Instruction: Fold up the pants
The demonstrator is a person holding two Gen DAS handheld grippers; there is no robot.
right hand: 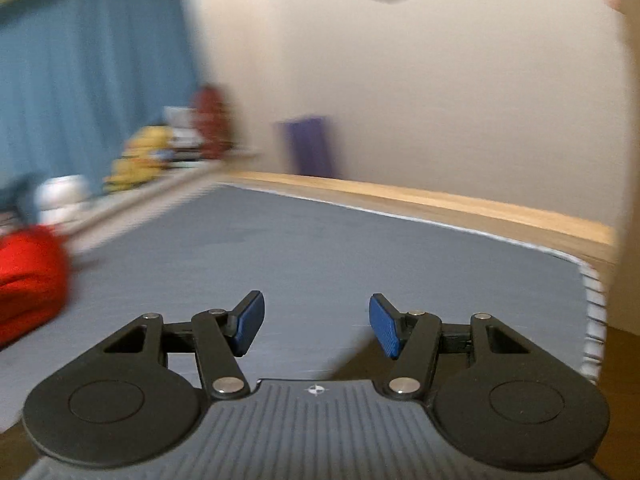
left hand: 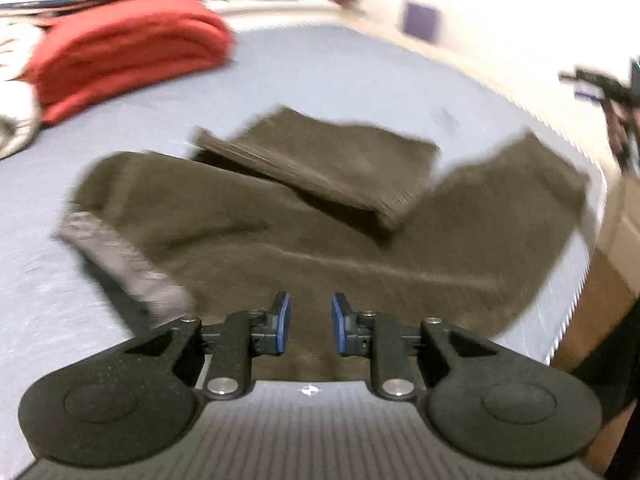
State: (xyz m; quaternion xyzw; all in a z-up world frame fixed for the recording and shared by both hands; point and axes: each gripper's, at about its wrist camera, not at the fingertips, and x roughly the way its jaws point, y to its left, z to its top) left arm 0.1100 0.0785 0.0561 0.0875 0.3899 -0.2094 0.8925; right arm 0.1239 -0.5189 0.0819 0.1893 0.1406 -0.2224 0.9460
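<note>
Dark olive pants [left hand: 248,240] lie spread on the grey-blue mattress [left hand: 320,80]. One leg end [left hand: 320,164] is folded back across the middle, and the other leg [left hand: 520,208] reaches toward the mattress's right edge. The grey waistband lining [left hand: 120,264] is turned out at the left. My left gripper [left hand: 311,326] hovers above the near part of the pants, open, with a narrow gap and nothing between its blue pads. My right gripper [right hand: 316,326] is open wide and empty, pointing across the bare mattress [right hand: 320,248] toward the wall. The pants do not show in the right wrist view.
A folded red blanket [left hand: 128,52] sits at the mattress's far left, also visible as [right hand: 28,280]. A cardboard box [left hand: 616,248] stands off the right edge. A ledge with toys [right hand: 140,160] runs below a blue curtain [right hand: 80,80]. A blurred black object [left hand: 600,88] is at far right.
</note>
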